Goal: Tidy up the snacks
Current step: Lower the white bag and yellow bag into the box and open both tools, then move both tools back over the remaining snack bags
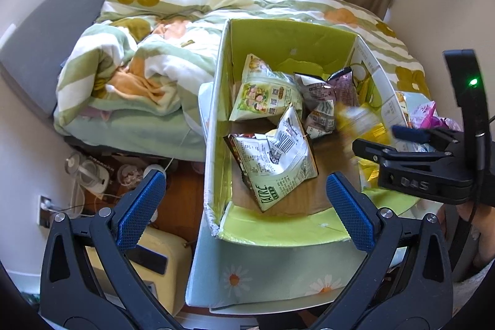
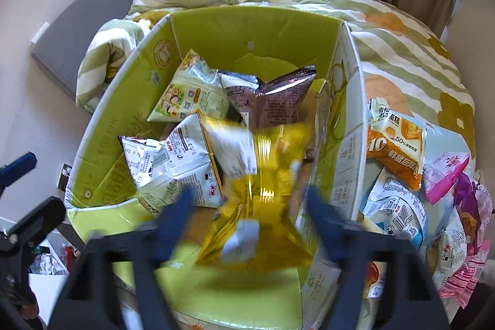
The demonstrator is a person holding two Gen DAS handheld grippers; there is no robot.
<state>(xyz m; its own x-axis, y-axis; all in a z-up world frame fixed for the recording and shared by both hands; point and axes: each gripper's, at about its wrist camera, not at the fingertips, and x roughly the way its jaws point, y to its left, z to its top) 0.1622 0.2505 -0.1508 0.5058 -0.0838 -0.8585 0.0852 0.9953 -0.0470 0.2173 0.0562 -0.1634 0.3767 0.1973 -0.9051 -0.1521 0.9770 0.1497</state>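
An open cardboard box point(image 1: 216, 101) with a lime-green inside stands on the bed; it also shows in the right wrist view point(image 2: 346, 126). In it lie several snack bags: a pale green one point(image 1: 266, 95), a white one point(image 1: 278, 156), a purple-grey one point(image 2: 272, 95). A yellow bag point(image 2: 263, 200), blurred by motion, is in the box mouth between the spread fingers of my right gripper point(image 2: 250, 218), which is open. My left gripper point(image 1: 244, 203) is open and empty over the box's near left corner. The right gripper point(image 1: 402, 144) shows at the box's right side.
Loose snack packs lie on the bed right of the box: an orange one point(image 2: 396, 150), pink ones point(image 2: 445, 172), white ones point(image 2: 399, 215). A rumpled floral quilt point(image 1: 123, 76) covers the bed. Left of the bed, small appliances point(image 1: 89, 175) and a yellow device point(image 1: 154, 262) sit below.
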